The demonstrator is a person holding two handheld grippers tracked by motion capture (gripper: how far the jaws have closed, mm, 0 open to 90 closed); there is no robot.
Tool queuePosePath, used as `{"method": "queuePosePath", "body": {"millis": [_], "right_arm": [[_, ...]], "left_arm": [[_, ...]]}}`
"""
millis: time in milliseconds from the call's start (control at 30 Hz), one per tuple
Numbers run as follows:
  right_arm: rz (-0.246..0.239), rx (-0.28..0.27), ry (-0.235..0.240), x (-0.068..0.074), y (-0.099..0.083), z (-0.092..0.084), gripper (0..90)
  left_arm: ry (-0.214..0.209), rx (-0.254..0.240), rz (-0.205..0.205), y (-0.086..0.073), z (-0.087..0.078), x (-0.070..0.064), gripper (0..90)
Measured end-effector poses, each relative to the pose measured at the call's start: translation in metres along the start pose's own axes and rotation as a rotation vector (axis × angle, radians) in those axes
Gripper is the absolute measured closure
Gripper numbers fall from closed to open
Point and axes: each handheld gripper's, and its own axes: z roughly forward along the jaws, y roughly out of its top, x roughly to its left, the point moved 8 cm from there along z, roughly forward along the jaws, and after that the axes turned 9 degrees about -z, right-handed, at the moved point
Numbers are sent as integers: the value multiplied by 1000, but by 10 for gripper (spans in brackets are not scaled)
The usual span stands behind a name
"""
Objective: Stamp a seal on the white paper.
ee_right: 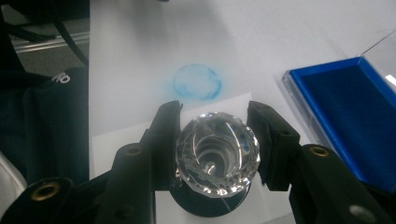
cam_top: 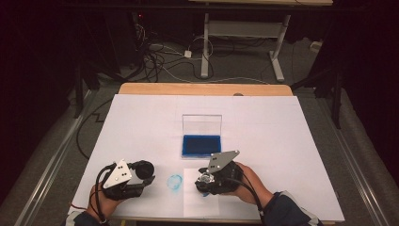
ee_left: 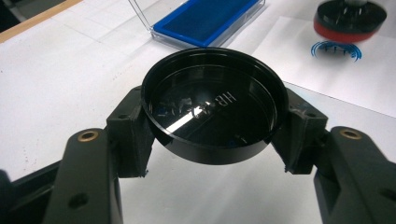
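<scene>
My left gripper (cam_top: pixel 141 171) at the table's near left is shut on a round black cap (ee_left: pixel 214 105), its hollow side facing the left gripper view. To its right, my right gripper (cam_top: pixel 205 181) is shut on the faceted clear handle (ee_right: pixel 218 154) of a round stamp (ee_left: pixel 349 21) with a black body and a red rim. The stamp hangs over a white sheet (cam_top: pixel 202 202), beside a blue round print (ee_left: pixel 337 50). Just beyond both grippers lies an open clear case with a blue ink pad (cam_top: pixel 201 145).
A smudged blue ring (cam_top: pixel 175 181) marks the white table cover (cam_top: pixel 282 127) between the grippers. The case's clear lid (cam_top: pixel 202 125) stands upright behind the pad. Cables and a desk frame (cam_top: pixel 244 33) lie on the floor past the table's far wooden edge (cam_top: pixel 202 88).
</scene>
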Motion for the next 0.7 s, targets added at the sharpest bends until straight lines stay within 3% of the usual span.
{"method": "queuePosePath", "body": {"millis": [267, 700], "right_arm": [[-1, -29, -19, -2, 6, -11, 562], [0, -27, -11, 0, 8, -7, 561]], "left_arm": [[-2, 2, 2, 0, 1, -1, 364], [-4, 4, 4, 0, 1, -1, 364]]}}
